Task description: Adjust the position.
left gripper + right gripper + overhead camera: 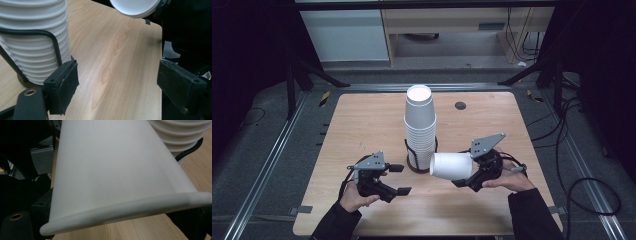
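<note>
One white paper cup (451, 166) is clamped sideways in the right gripper (469, 175) at lower centre, beside the cup stack (420, 127); stacking remains undone. The left gripper (398, 179) jaws are held apart, empty.

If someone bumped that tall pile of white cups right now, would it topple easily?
Probably not at the bottom: the cup stack sits in a black wire holder that hugs its lower part. The upper part rises well above the holder, so a push up high could likely lean it over. The cups look thin and light, so little force might shift them.
</note>
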The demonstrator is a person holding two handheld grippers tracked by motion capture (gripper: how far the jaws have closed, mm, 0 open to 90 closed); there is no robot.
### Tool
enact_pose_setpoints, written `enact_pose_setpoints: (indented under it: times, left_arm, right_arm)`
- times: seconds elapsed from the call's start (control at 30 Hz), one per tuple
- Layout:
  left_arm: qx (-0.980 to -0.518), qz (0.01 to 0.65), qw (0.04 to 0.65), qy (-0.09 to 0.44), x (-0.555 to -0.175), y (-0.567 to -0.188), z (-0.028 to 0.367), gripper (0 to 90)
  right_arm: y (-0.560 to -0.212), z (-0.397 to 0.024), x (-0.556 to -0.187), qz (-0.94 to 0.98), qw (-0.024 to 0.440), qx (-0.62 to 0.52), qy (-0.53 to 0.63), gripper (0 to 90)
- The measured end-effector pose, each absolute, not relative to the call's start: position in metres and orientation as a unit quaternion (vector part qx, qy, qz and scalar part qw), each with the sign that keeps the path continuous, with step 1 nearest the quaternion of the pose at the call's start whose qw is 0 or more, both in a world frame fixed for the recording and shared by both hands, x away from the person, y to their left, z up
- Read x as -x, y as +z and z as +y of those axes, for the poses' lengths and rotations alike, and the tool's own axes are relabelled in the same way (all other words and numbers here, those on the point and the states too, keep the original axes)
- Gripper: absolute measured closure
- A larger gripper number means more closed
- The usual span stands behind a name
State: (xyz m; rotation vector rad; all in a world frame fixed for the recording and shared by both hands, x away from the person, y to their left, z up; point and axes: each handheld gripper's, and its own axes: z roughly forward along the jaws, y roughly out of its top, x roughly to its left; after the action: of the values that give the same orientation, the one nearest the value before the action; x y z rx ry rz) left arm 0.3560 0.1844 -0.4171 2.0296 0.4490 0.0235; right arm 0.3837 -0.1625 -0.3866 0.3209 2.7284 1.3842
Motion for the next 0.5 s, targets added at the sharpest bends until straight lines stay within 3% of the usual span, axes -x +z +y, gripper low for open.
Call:
enact_pose_setpoints:
  times: [0.5]
  left_arm:
    - [-0.843,0.187,0.504,0.011,-0.357,-0.418,0.184,16.5]
  right_arm:
    - [-0.366,-0.141,-0.392,0.917,0.048,-0.072,0.389,10.3]
